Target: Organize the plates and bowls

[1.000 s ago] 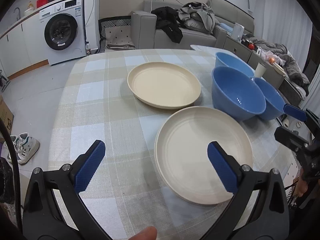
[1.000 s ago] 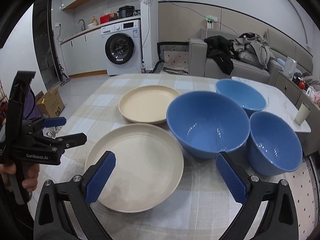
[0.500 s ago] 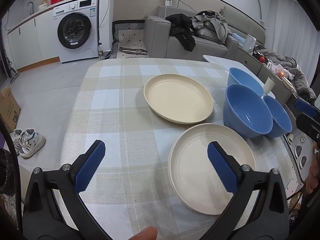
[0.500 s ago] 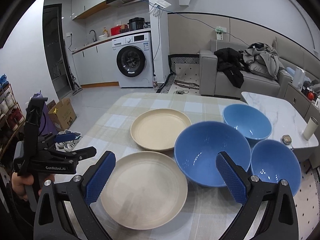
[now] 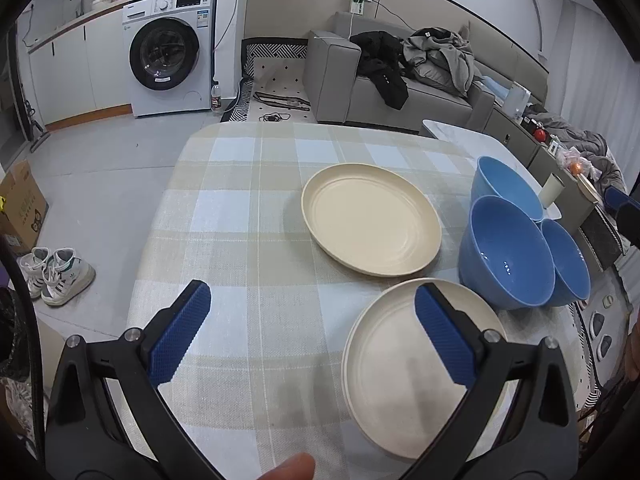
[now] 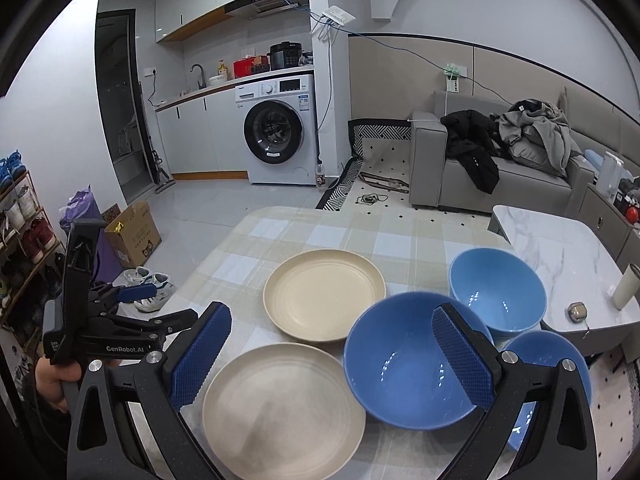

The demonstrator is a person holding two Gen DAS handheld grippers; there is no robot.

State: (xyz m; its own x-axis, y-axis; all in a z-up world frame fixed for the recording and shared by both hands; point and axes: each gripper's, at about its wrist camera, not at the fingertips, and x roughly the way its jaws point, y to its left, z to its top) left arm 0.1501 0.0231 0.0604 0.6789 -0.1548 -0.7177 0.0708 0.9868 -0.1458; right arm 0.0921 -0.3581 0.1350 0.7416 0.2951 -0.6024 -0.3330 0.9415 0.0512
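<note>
On the table [image 5: 248, 216], under a beige-and-white check cloth, sit two cream plates and three blue bowls, all upright and none stacked.

Far plate [image 5: 370, 224] lies mid-table; near plate [image 5: 404, 364] lies closer to the front edge, just beside it. From the left wrist view their rims look almost touching; can't tell if they actually are.

Big bowl [image 6: 404, 364] sits right of the near plate, rim overlapping the plate's edge in the right wrist view; contact unclear. Rear bowl [image 6: 498, 286] is behind it, small bowl [image 6: 556, 354] to its right, partly hidden by the right tool's finger. All three are packed close at the table's right side.

Left gripper [image 5: 312, 334]: jaws spread wide, nothing between them, held above the cloth at the front of the table. Its right pad overlaps the near plate's rim in view. A fingertip [image 5: 294, 468] shows at the bottom edge.

Right gripper [image 6: 330, 354]: jaws spread wide, empty, framing the near plate and the big bowl from above.

In the right wrist view, the left tool appears at far left, off the table edge, held in a hand [image 6: 54, 380].

Background: washing machine [image 6: 278, 132], grey sofa [image 6: 480, 168] with clothes on it, marble side table [image 6: 560, 256] carrying a cup [image 6: 628, 286].
</note>
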